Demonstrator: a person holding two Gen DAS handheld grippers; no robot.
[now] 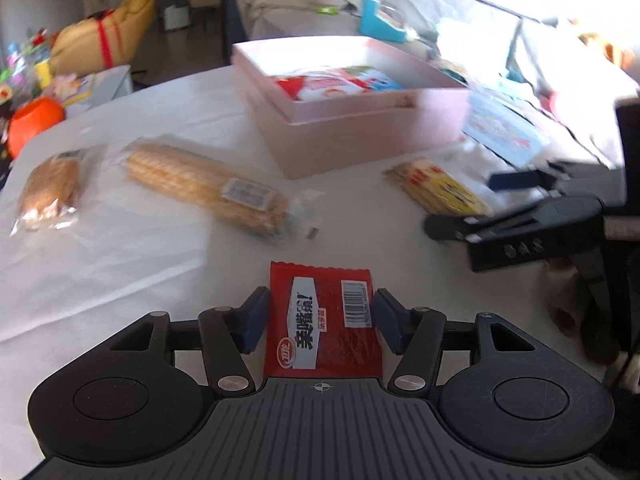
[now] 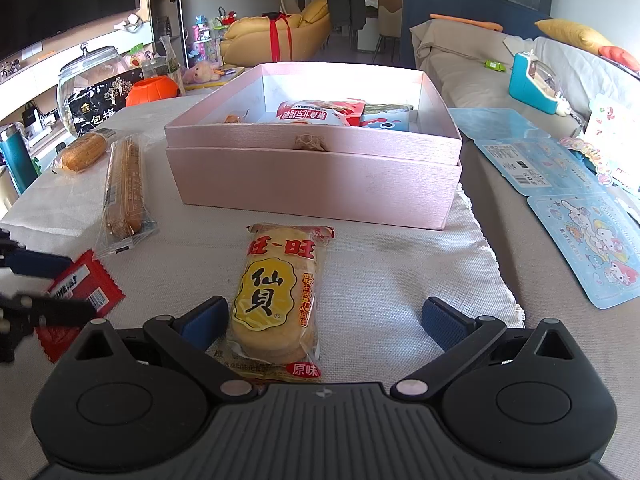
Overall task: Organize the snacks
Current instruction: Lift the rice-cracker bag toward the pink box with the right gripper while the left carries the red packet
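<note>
My left gripper [image 1: 322, 320] is shut on a red snack packet [image 1: 322, 320], its blue pads pressed on both sides; the packet also shows in the right wrist view [image 2: 86, 286] at the left edge. My right gripper [image 2: 324, 320] is open around a yellow rice cracker pack [image 2: 280, 300] that lies on the cloth between its pads; that pack also shows in the left wrist view [image 1: 436, 188]. An open pink box [image 2: 316, 176] with several snack packs inside stands behind; it also shows in the left wrist view [image 1: 360, 136].
A long wafer pack [image 1: 204, 188] and a short biscuit pack [image 1: 50, 188] lie left of the box on the white cloth [image 2: 380, 280]. Blue cartoon sheets [image 2: 584, 248] lie at the right. A glass jar [image 2: 90, 88] and an orange pumpkin bucket [image 2: 152, 90] stand at the far left.
</note>
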